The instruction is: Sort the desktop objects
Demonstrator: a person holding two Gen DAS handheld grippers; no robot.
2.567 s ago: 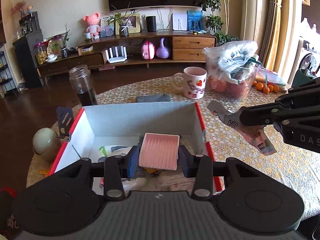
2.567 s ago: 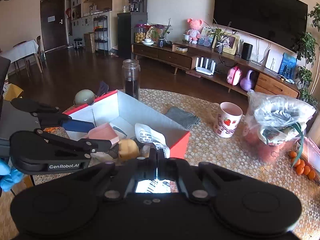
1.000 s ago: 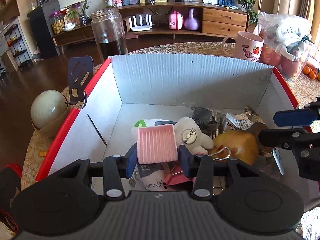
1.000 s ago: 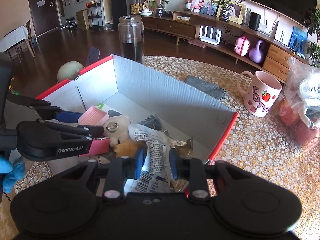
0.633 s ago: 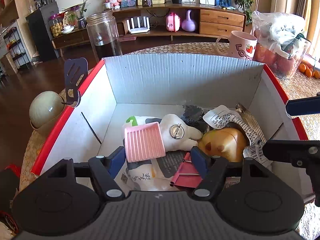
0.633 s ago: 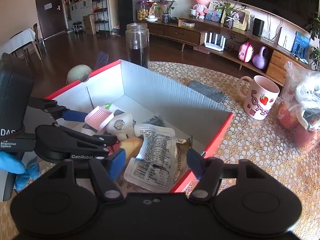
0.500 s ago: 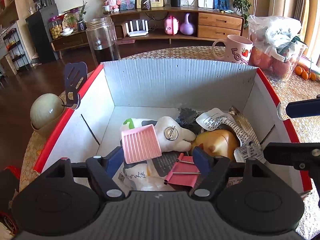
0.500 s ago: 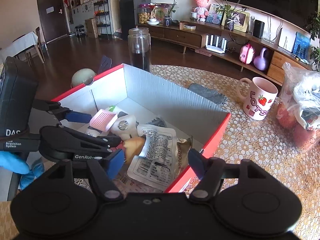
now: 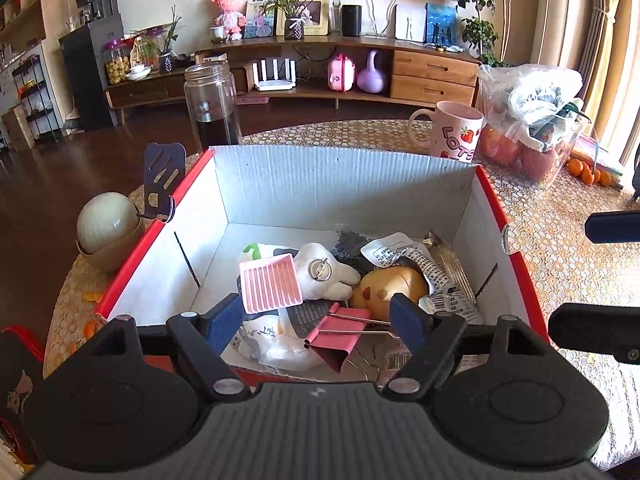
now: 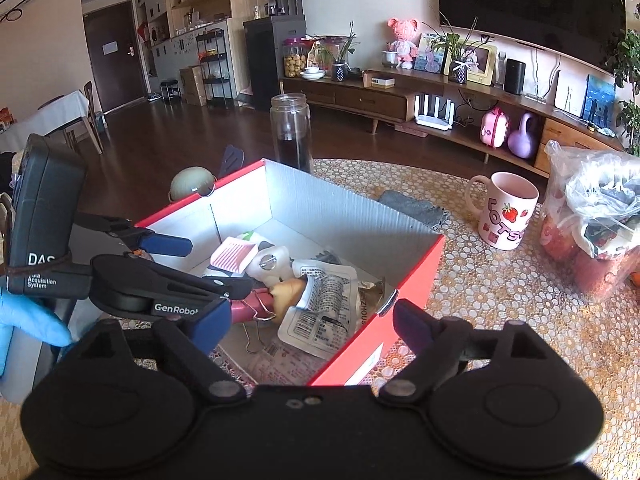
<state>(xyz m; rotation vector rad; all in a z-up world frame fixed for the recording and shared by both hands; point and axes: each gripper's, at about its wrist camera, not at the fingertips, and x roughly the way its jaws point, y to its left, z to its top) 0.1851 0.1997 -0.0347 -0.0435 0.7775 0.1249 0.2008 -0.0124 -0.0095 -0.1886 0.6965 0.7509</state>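
A red-rimmed cardboard box (image 9: pixel 344 176) (image 10: pixel 416 276) stands on the round table. In it lie a pink ribbed dish (image 9: pixel 270 283) (image 10: pixel 234 256), a white plush badge (image 9: pixel 326 272), a yellow round toy (image 9: pixel 390 286), a printed packet (image 10: pixel 320 304) (image 9: pixel 404 252) and a pink binder clip (image 9: pixel 340 332). My left gripper (image 9: pixel 318 318) is open and empty above the box's near edge. My right gripper (image 10: pixel 310 322) is open and empty over the box's near right corner. The left gripper also shows in the right wrist view (image 10: pixel 200 280).
A glass jar with dark liquid (image 9: pixel 212 106) stands behind the box. A pink strawberry mug (image 9: pixel 454 130), a bag of fruit (image 9: pixel 532 120) and oranges (image 9: pixel 586 172) are at the right. A round green lidded bowl (image 9: pixel 108 226) and a dark spatula (image 9: pixel 162 176) are at the left.
Both grippers opened: the left let the pink dish drop into the box, the right let the printed packet drop in. Both have since pulled back and up from the box.
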